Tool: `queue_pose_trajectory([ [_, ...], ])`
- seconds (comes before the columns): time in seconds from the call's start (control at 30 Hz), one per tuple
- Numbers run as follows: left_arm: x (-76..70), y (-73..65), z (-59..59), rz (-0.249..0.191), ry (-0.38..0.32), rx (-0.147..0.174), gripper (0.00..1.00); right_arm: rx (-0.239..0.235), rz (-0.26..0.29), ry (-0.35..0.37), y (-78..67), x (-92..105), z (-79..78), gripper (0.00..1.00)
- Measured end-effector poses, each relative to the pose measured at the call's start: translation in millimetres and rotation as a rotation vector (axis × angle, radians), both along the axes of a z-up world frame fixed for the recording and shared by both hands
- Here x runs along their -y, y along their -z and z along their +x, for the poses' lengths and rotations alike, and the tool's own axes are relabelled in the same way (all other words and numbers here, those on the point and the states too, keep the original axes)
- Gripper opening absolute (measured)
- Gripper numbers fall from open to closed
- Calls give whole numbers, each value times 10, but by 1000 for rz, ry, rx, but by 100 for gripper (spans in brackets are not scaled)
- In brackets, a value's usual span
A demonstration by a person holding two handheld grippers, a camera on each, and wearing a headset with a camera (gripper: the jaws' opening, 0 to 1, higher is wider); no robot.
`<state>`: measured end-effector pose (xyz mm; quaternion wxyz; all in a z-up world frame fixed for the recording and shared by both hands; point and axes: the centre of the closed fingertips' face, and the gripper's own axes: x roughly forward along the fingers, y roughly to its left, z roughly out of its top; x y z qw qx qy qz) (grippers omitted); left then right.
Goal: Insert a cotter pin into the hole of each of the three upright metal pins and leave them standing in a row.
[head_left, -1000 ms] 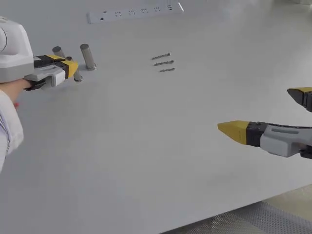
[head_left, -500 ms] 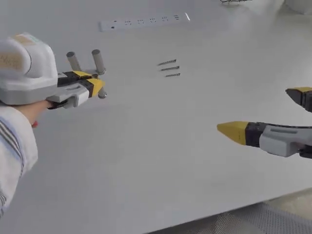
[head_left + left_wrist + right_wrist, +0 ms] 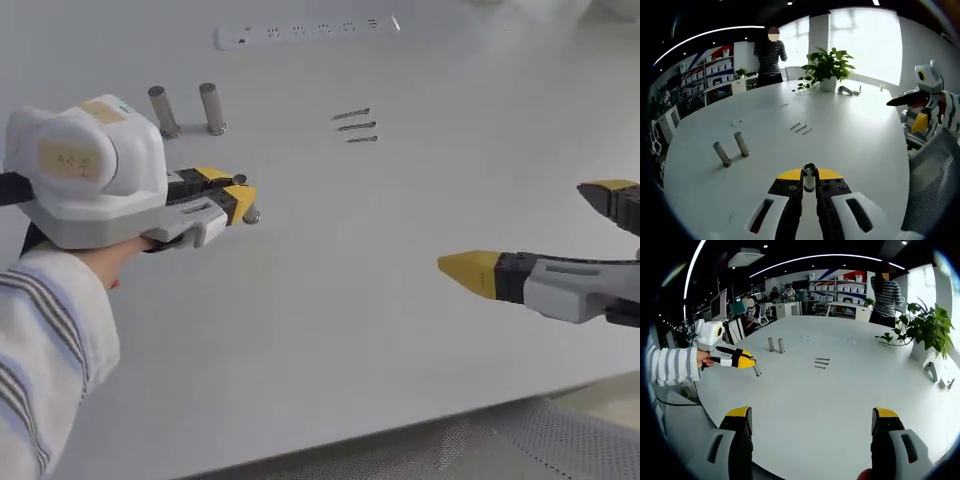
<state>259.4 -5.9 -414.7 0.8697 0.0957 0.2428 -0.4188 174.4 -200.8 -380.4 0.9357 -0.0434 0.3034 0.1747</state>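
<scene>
Wide matte white tabletop point(image 3: 350, 300), bare over most of its surface.

Above its near right part, the right tool point(image 3: 515, 228): grey body, black jaws with yellow tips, spread wide and gripping nothing. Same wide gap between the tips in the right gripper view point(image 3: 811, 415).

At the left, ahead of a blue-and-white striped sleeve point(image 3: 40, 350), the left tool point(image 3: 243, 200): bulky white housing, same black-and-yellow jaws, pressed together on a short grey metal cylinder pin point(image 3: 251, 214) and pinching it around the middle. In the left gripper view, the pin seen end-on between the closed jaw tips, round top toward the camera point(image 3: 809, 175). In the right gripper view, the pin's lower part sticking out below the left tool point(image 3: 747, 360), leaning a little. Contact of its lower end with the tabletop: impossible to tell.

Along the far edge, a long white power strip point(image 3: 305, 31) with a row of sockets.

Behind the left tool and well apart from the held pin, two more grey metal pins point(image 3: 160, 110) point(image 3: 212, 108), upright on the tabletop, side by side, near each other but not touching.

To their right, toward the middle of the far part of the tabletop, three thin grey cotter pins point(image 3: 357, 126), lying flat and loose, parallel, one behind another in a short tidy rank, close together, well clear of both tools.
</scene>
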Motion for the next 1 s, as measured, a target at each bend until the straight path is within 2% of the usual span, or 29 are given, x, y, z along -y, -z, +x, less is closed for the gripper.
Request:
queue_pose_trajectory([
  [0.2, 125, 114, -90, 7, 21, -18, 5, -3, 8, -11, 0, -47, 1, 98],
  [0.4, 224, 162, -143, 9, 33, -16, 5, -7, 8, -22, 15, -86, -8, 98],
  [0.77, 258, 208, -187, 30, 53, -10, 5, -12, 13, -28, 35, -110, -25, 98],
  [1.0, 254, 275, -209, 44, 40, -9, 5, -11, 17, -29, 35, -109, -21, 98],
])
